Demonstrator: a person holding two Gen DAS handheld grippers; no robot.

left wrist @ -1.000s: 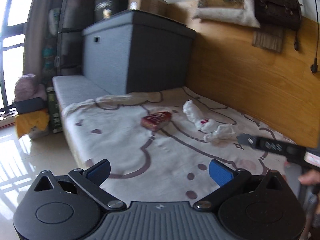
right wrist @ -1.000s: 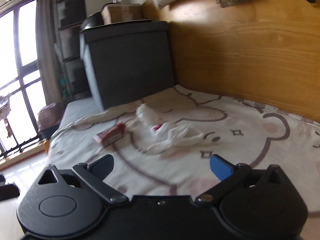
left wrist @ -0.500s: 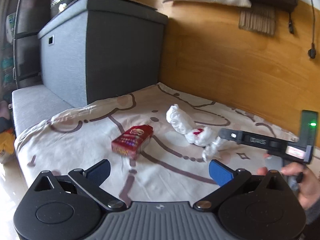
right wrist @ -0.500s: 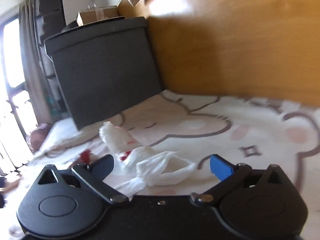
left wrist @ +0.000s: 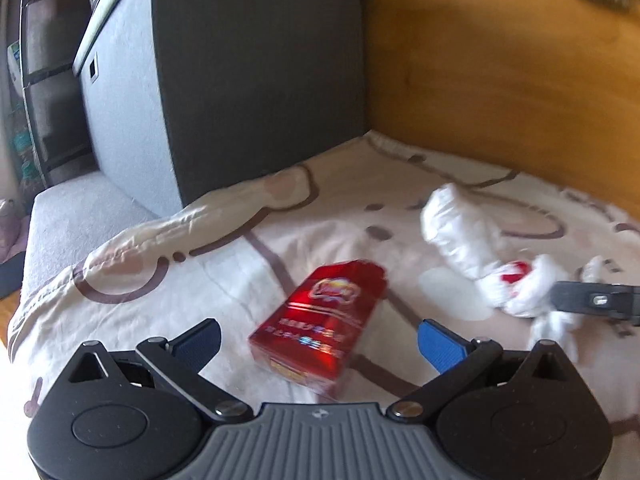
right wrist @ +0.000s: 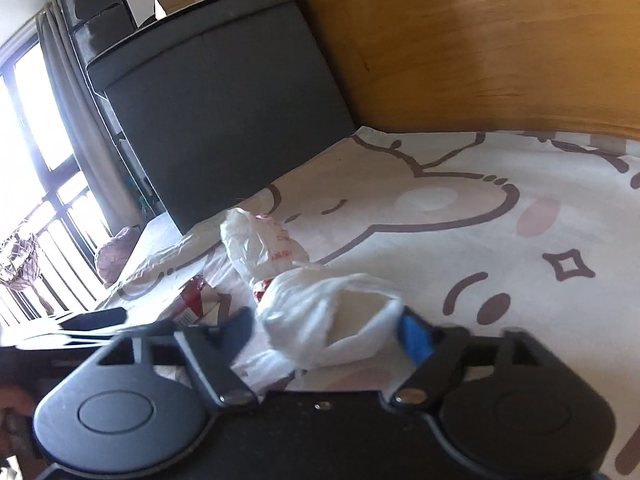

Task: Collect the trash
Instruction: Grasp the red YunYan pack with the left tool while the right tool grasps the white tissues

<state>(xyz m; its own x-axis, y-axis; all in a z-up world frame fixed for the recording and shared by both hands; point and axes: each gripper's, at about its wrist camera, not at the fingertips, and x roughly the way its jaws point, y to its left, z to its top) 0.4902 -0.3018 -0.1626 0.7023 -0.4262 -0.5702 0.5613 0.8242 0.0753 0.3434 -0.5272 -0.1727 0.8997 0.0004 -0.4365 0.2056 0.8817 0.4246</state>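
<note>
Trash is seen spread over a cartoon-print bedsheet: a red snack packet at lower centre of the left wrist view, framed between the spread fingers of the left gripper, untouched. A crumpled white plastic bag is bracketed by the right gripper, blue pads set wide, at lower centre of its frame. Both tools have been brought closer than half a second earlier.
</note>
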